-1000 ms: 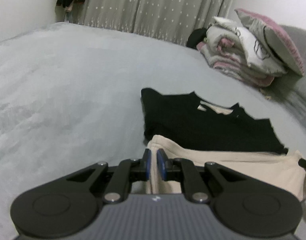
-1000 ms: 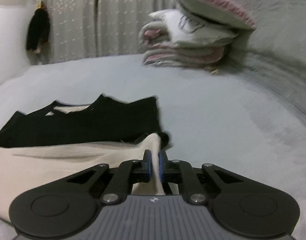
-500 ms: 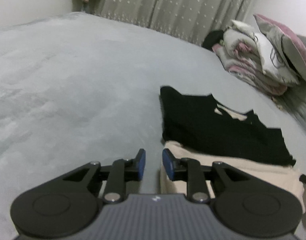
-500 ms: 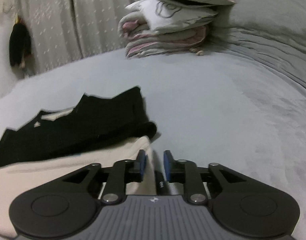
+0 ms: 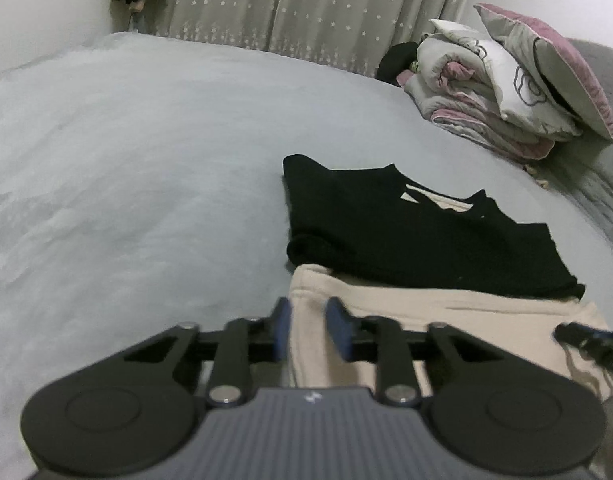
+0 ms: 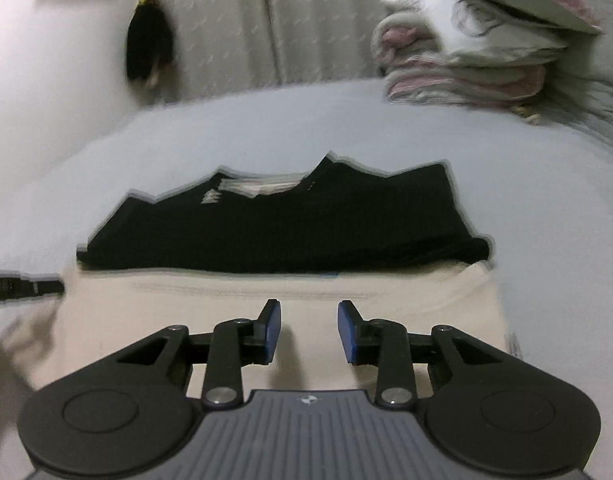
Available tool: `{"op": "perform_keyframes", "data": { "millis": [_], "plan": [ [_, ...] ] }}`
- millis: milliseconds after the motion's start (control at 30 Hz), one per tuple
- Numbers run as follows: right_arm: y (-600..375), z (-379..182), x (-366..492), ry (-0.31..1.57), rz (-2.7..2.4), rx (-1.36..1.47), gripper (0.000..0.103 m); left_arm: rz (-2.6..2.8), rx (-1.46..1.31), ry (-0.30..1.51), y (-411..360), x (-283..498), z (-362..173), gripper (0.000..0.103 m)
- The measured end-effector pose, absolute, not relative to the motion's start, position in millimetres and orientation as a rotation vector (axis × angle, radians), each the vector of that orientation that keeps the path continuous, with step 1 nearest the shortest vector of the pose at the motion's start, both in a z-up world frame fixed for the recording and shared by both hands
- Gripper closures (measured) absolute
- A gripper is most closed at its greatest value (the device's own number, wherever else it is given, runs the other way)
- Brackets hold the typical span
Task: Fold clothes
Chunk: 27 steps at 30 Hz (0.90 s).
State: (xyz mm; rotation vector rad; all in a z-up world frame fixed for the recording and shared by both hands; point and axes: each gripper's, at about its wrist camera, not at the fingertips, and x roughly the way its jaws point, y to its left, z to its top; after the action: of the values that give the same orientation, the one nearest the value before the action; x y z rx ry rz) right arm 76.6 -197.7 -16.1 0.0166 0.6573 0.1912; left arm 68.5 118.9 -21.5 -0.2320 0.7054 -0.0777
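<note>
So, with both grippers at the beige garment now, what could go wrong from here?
1. The left gripper is closing at the beige garment's corner; it may catch only the top layer, so the fold could open.
2. The right gripper is opening above the beige cloth, holding nothing; an uneven lift could skew it.
3. The black garment overlaps the beige edge, so pulling may drag it.

We saw the left gripper (image 5: 308, 330) low over the grey bed (image 5: 126, 168), its jaws closing with the left edge of the cream garment (image 5: 446, 320) between them. A folded black top (image 5: 406, 232) lay on the cream garment's far part. Farther right, a pile of bedding (image 5: 486, 100) with a pink-edged pillow (image 5: 554, 68) stood before the star-patterned curtain (image 5: 306, 4).
</note>
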Motion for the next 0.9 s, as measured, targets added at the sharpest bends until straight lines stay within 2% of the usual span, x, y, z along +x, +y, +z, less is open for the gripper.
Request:
{"op": "perform_keyframes", "data": {
  "millis": [67, 100, 133, 267, 433, 567, 600, 667, 700, 733, 900],
  "plan": [
    [-186, -24, 75, 0.646, 0.184, -0.046, 0.08, -0.076, -0.238, 0.696, 120, 67, -21, 0.094],
    [-182, -24, 74, 0.637, 0.186, -0.064, 0.094, -0.075, -0.245, 0.687, 121, 66, -20, 0.094],
    [-179, -23, 73, 0.626, 0.183, -0.076, 0.096, -0.074, -0.253, 0.676, 122, 64, -18, 0.095],
    [-181, -12, 62, 0.514, 0.157, -0.049, 0.098, -0.076, -0.302, 0.634, 131, 59, -13, 0.095],
    [-178, -7, 69, 0.453, 0.126, -0.033, 0.098, -0.057, -0.354, 0.684, 140, 66, -22, 0.094],
    [-169, -24, 87, 0.559, 0.099, -0.066, 0.097, -0.02, -0.338, 0.701, 141, 68, -26, 0.081],
    [-167, -25, 89, 0.57, 0.092, -0.074, 0.095, -0.01, -0.331, 0.691, 141, 67, -24, 0.082],
    [-168, -23, 87, 0.563, 0.079, -0.074, 0.073, 0.01, -0.313, 0.662, 140, 63, -18, 0.073],
    [-170, -21, 84, 0.551, 0.072, -0.067, 0.05, 0.013, -0.306, 0.649, 139, 61, -15, 0.069],
    [-172, -19, 81, 0.535, 0.068, -0.055, 0.045, 0.01, -0.302, 0.635, 138, 59, -12, 0.064],
    [-182, -5, 72, 0.5, 0.026, -0.034, 0.045, -0.081, -0.289, 0.603, 127, 51, -2, 0.06]
  ]
}}
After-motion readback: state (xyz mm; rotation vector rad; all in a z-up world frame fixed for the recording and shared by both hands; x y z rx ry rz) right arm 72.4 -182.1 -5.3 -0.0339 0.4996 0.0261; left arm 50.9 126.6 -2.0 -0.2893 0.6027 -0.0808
